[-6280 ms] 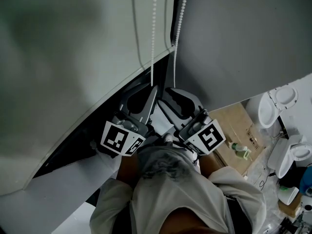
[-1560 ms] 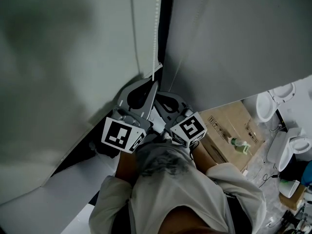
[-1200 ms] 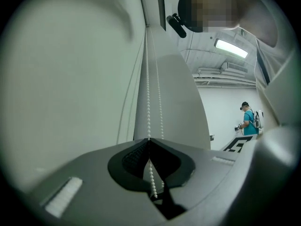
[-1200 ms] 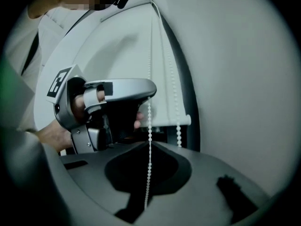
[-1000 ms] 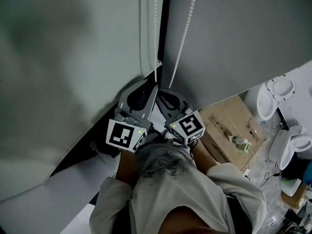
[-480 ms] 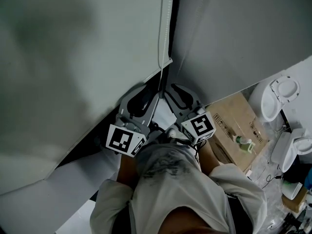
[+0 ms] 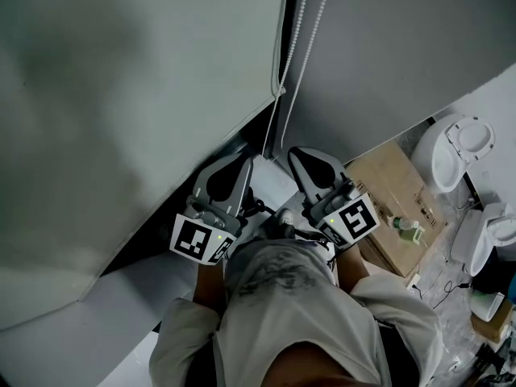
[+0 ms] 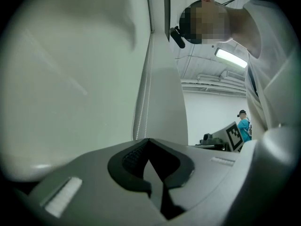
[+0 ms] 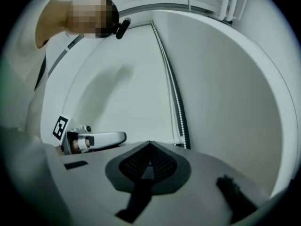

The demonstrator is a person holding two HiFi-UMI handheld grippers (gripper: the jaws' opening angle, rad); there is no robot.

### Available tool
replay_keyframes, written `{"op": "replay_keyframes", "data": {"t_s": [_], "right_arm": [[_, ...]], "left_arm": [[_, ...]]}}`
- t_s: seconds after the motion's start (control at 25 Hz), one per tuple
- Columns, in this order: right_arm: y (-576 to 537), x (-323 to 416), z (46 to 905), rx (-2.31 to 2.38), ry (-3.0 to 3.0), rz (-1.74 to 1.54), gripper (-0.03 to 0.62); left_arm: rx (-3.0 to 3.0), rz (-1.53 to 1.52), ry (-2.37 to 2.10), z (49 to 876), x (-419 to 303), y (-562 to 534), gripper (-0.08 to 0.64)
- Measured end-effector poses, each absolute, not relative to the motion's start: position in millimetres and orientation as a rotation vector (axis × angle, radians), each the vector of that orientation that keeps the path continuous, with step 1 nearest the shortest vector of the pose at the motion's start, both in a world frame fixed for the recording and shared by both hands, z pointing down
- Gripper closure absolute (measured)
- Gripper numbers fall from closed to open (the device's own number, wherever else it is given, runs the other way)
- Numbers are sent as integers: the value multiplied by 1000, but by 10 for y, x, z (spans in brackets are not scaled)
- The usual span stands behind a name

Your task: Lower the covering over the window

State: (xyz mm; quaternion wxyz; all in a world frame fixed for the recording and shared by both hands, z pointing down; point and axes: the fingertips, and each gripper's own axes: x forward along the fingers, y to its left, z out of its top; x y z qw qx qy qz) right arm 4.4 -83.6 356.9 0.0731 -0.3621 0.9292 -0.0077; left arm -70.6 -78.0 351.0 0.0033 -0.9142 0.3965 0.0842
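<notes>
The pale roller blind (image 7: 145,95) fills the left of the head view, and its bottom edge slants down to the left. A white bead chain (image 7: 300,31) hangs beside it and thins to one strand that ends between my two grippers. My left gripper (image 7: 248,161) is shut just left of that strand, and no chain shows between its jaws in the left gripper view (image 8: 149,140). My right gripper (image 7: 295,151) is shut too. In the right gripper view (image 9: 150,143) the chain (image 9: 175,100) runs past to the right of the jaws, apart from them.
A grey wall (image 7: 403,47) stands right of the chain. On the floor at right are a cardboard box (image 7: 395,188), a small bottle (image 7: 407,226) and white toilets (image 7: 454,147). A white sill (image 7: 113,301) lies below the blind. A person in teal (image 8: 243,126) stands far off.
The two grippers have drawn apart, and the right one has moved up and to the right. Both chain strands now show above them, where half a second ago one line ran down between the grippers.
</notes>
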Motion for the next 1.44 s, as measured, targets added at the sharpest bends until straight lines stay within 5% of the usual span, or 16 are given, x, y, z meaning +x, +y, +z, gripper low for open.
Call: {"op": "replay_keyframes", "data": {"t_s": [1.44], "right_arm": [[-431,-12,3763,-1120,2806,-128,577]], "left_arm": [[-2961,204,1246,3992,-705,-486,558]]}}
